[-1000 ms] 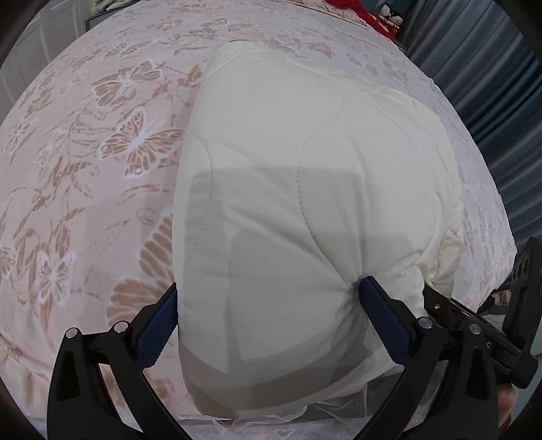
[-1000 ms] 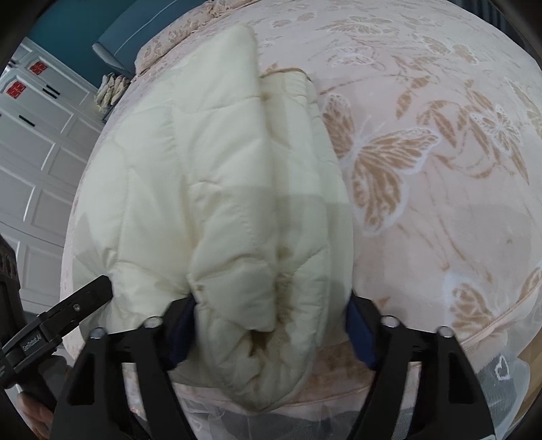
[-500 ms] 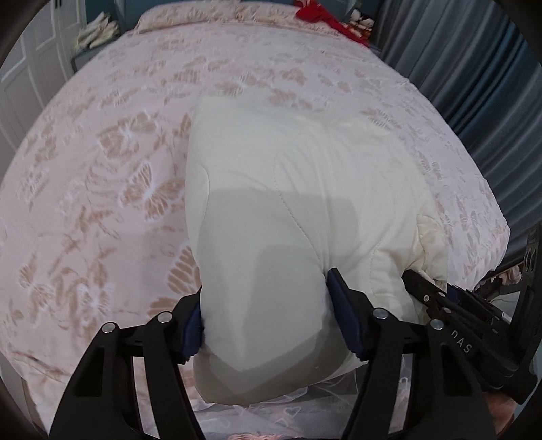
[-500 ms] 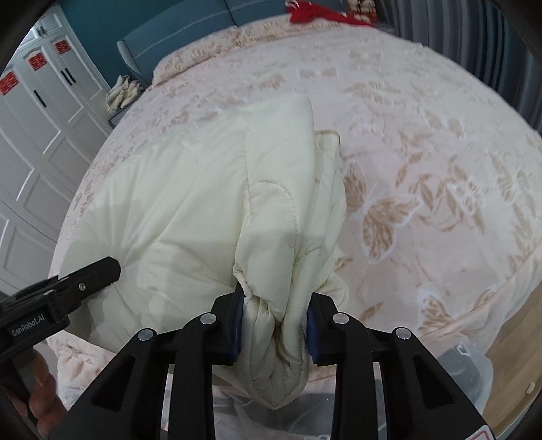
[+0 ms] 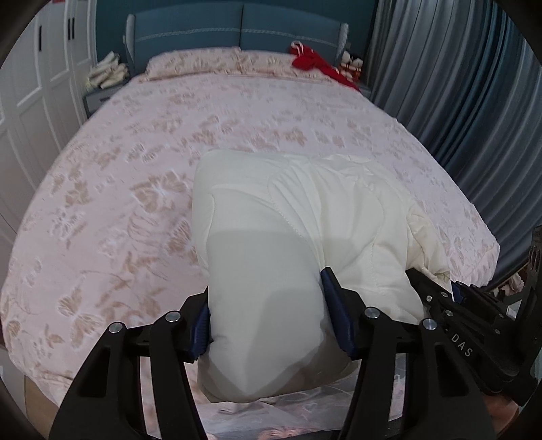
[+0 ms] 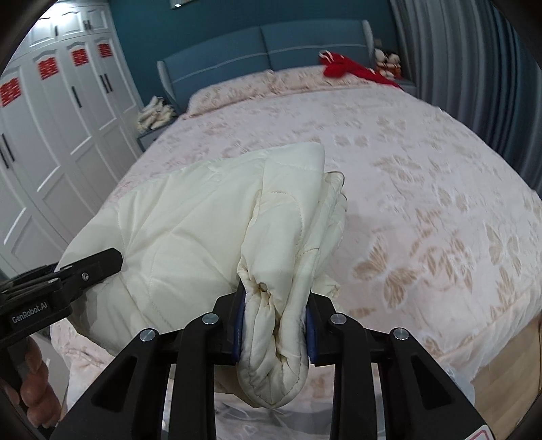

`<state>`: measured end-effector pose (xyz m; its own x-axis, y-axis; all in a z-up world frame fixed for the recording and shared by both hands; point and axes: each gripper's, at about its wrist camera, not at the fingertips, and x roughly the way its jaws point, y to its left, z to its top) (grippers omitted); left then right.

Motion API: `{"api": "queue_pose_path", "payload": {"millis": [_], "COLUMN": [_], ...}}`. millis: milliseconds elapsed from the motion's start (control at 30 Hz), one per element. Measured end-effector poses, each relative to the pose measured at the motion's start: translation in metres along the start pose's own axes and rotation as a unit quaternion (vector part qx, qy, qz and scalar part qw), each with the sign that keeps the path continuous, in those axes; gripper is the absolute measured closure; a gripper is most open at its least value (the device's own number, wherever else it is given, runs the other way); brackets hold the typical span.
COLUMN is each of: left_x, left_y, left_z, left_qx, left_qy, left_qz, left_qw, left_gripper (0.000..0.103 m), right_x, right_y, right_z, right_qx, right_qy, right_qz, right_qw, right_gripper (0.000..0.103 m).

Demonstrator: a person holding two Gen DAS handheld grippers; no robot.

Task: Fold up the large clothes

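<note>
A cream quilted padded garment (image 5: 298, 216) lies folded at the near edge of the bed and hangs partly over it. My left gripper (image 5: 267, 318) is shut on a thick bunch of its near left end. My right gripper (image 6: 273, 325) is shut on the bunched near right end of the garment (image 6: 203, 223). Both ends are lifted off the bed. The right gripper also shows in the left wrist view (image 5: 474, 314), and the left gripper in the right wrist view (image 6: 67, 274).
The pink butterfly-print bedspread (image 5: 135, 169) covers the wide bed. A red garment (image 5: 315, 64) lies near the blue headboard (image 5: 237, 30). White wardrobes (image 6: 50, 118) stand on the left, grey curtains (image 5: 457, 84) on the right. Clear plastic (image 6: 457, 382) hangs below the bed edge.
Both grippers have closed on the garment's near ends, then risen and drawn back, lifting them. More of the bed and the room has come into view.
</note>
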<state>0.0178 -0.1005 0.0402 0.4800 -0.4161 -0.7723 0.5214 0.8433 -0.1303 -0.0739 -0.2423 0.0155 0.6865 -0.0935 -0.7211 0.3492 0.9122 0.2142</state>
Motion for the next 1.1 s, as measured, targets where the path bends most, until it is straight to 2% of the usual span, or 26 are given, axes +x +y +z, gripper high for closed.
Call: {"api": "queue_pose_path", "payload": {"millis": [333, 533, 667, 767, 900, 967, 1100], "left_x": [-0.031, -0.026, -0.008, 0.025, 0.083, 0.097, 0.098], "left_y": [0.055, 0.088, 0.110, 0.131, 0.161, 0.167, 0.168], "left_z": [0.028, 0.042, 0.043, 0.033, 0.002, -0.016, -0.036], "left_qx": [-0.005, -0.003, 0.013, 0.012, -0.005, -0.003, 0.004], "left_qy": [-0.064, -0.098, -0.110, -0.093, -0.034, -0.023, 0.007], "left_qz": [0.034, 0.056, 0.077, 0.079, 0.075, 0.083, 0.101], "left_qw": [0.9973, 0.9936, 0.9908, 0.9925, 0.9966, 0.9963, 0.9948], "left_gripper": [0.051, 0.053, 0.053, 0.052, 0.050, 0.047, 0.041], "right_x": [0.012, 0.052, 0.087, 0.122, 0.169, 0.176, 0.177], "right_y": [0.068, 0.104, 0.116, 0.114, 0.112, 0.114, 0.110], "right_z": [0.032, 0.043, 0.040, 0.028, -0.004, -0.016, -0.021], "right_qx": [-0.042, -0.043, -0.034, -0.015, -0.004, -0.010, 0.000], "right_qy": [-0.050, -0.062, -0.050, -0.016, 0.049, 0.068, 0.115], "right_qz": [0.029, 0.047, 0.057, 0.062, 0.050, 0.045, 0.051], "right_qw": [0.997, 0.996, 0.997, 0.998, 0.998, 0.997, 0.992], "right_gripper": [0.077, 0.077, 0.077, 0.076, 0.074, 0.069, 0.059]}}
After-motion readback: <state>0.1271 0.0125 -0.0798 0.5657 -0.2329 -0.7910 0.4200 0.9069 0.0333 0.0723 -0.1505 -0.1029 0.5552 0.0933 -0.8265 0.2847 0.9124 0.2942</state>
